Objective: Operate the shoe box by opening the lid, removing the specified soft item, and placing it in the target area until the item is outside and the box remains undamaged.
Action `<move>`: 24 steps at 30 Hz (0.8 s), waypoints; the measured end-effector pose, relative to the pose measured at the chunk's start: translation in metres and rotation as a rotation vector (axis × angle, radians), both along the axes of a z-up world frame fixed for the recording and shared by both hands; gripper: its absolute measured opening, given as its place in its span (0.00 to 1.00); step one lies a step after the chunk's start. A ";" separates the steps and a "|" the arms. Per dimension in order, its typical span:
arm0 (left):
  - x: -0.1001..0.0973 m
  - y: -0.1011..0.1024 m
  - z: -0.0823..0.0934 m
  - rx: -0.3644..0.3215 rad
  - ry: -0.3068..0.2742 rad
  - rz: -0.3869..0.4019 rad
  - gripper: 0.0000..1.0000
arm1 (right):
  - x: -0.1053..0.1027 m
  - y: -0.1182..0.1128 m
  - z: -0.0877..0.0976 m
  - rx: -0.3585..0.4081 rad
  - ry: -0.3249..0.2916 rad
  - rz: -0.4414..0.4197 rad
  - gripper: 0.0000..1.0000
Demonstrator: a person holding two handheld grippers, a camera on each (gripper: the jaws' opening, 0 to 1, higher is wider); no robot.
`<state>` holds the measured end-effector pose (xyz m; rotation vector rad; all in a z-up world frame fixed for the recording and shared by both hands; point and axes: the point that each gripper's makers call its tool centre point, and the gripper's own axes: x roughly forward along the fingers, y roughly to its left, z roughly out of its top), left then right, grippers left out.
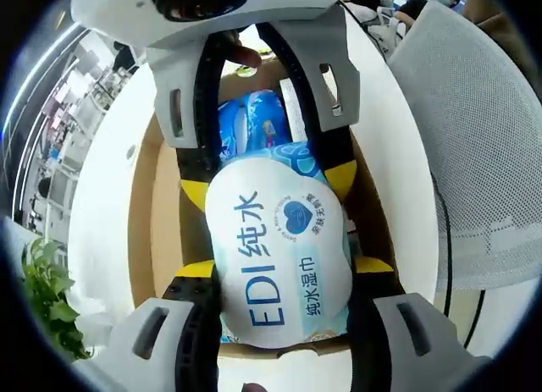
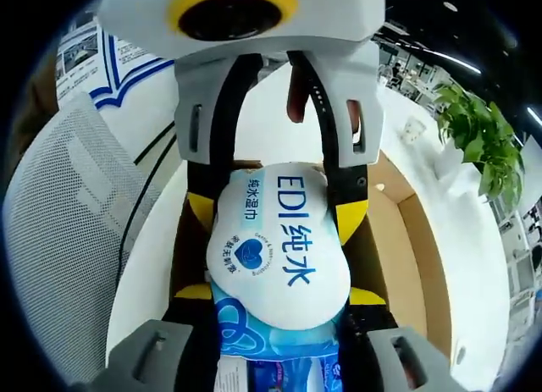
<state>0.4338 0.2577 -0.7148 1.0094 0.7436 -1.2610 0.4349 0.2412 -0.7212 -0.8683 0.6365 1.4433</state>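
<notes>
A white table (image 1: pixel 106 214) carries everything, with a grey mesh chair (image 1: pixel 474 138) just beside it and a green plant (image 1: pixel 47 303) at its edge in the left gripper view. On the table sits the open cardboard shoe box (image 1: pixel 144 231), its brown walls showing on either side of both grippers; its lid cannot be made out.

Inside the box, the white pack of wet wipes (image 1: pixel 284 261) printed with blue "EDI" lettering lies uppermost, resting on a blue patterned packet (image 1: pixel 254 125) that shows beyond it in the left gripper view and near the camera in the right gripper view.

The left gripper (image 1: pixel 284 269) is clenched on the pack of wet wipes, its yellow-tipped jaws pressing the pack's two sides. The right gripper (image 2: pixel 279 282) reaches in from the opposite end and likewise grasps the same pack, jaws against both flanks. Each gripper appears at the far end of the other's view, so the pack is held between the two, still within the box walls.
</notes>
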 end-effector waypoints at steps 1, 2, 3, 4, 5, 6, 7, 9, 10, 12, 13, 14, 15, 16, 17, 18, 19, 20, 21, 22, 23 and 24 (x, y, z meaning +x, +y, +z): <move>0.000 0.000 0.002 0.001 -0.001 -0.001 0.59 | 0.000 0.000 0.002 0.001 -0.001 -0.002 0.52; 0.001 -0.002 0.005 0.002 -0.005 -0.004 0.59 | 0.000 -0.002 0.005 0.002 -0.005 -0.004 0.52; 0.000 -0.002 0.007 0.002 -0.008 -0.006 0.59 | 0.000 -0.002 0.006 0.003 -0.008 -0.006 0.52; 0.000 -0.004 0.010 0.004 -0.011 -0.009 0.59 | 0.001 -0.003 0.009 0.005 -0.009 -0.009 0.52; 0.000 -0.005 0.012 0.005 -0.013 -0.011 0.59 | 0.001 -0.004 0.010 0.006 -0.012 -0.011 0.52; 0.000 -0.006 0.014 0.005 -0.017 -0.013 0.59 | 0.002 -0.005 0.013 0.007 -0.016 -0.013 0.52; -0.001 -0.007 0.017 0.004 -0.021 -0.015 0.59 | 0.002 -0.005 0.015 0.007 -0.019 -0.015 0.52; -0.001 -0.009 0.021 0.004 -0.025 -0.018 0.59 | 0.002 -0.007 0.018 0.008 -0.023 -0.018 0.52; -0.001 -0.010 0.022 0.004 -0.027 -0.020 0.59 | 0.002 -0.008 0.019 0.008 -0.026 -0.019 0.52; -0.002 -0.012 0.025 0.004 -0.031 -0.024 0.59 | 0.002 -0.010 0.022 0.008 -0.029 -0.024 0.52; -0.003 -0.014 0.027 0.003 -0.030 -0.029 0.59 | 0.001 -0.012 0.024 0.009 -0.028 -0.026 0.52; -0.004 -0.016 0.028 0.002 -0.030 -0.033 0.59 | 0.000 -0.014 0.025 0.010 -0.027 -0.030 0.52; -0.004 -0.018 0.030 0.001 -0.030 -0.037 0.59 | -0.001 -0.016 0.026 0.009 -0.028 -0.031 0.52; -0.004 -0.020 0.030 0.001 -0.031 -0.039 0.59 | -0.002 -0.017 0.028 0.008 -0.029 -0.033 0.52; -0.004 -0.022 0.032 0.002 -0.033 -0.044 0.59 | -0.002 -0.019 0.029 0.008 -0.030 -0.037 0.52; -0.004 -0.023 0.033 0.003 -0.037 -0.047 0.59 | -0.001 -0.021 0.031 0.008 -0.033 -0.040 0.52; -0.004 -0.025 0.035 0.004 -0.039 -0.050 0.59 | -0.001 -0.023 0.033 0.009 -0.037 -0.045 0.52; -0.004 -0.027 0.037 0.005 -0.043 -0.055 0.59 | -0.001 -0.024 0.034 0.009 -0.040 -0.048 0.52; -0.004 -0.028 0.039 0.006 -0.046 -0.058 0.59 | 0.000 -0.026 0.036 0.011 -0.044 -0.052 0.52; -0.003 -0.030 0.042 0.007 -0.049 -0.063 0.59 | 0.001 -0.027 0.038 0.012 -0.046 -0.055 0.52; -0.003 -0.031 0.043 0.008 -0.051 -0.067 0.59 | 0.001 -0.029 0.040 0.013 -0.049 -0.059 0.52; -0.003 -0.033 0.045 0.009 -0.057 -0.071 0.59 | 0.002 -0.030 0.042 0.014 -0.053 -0.063 0.52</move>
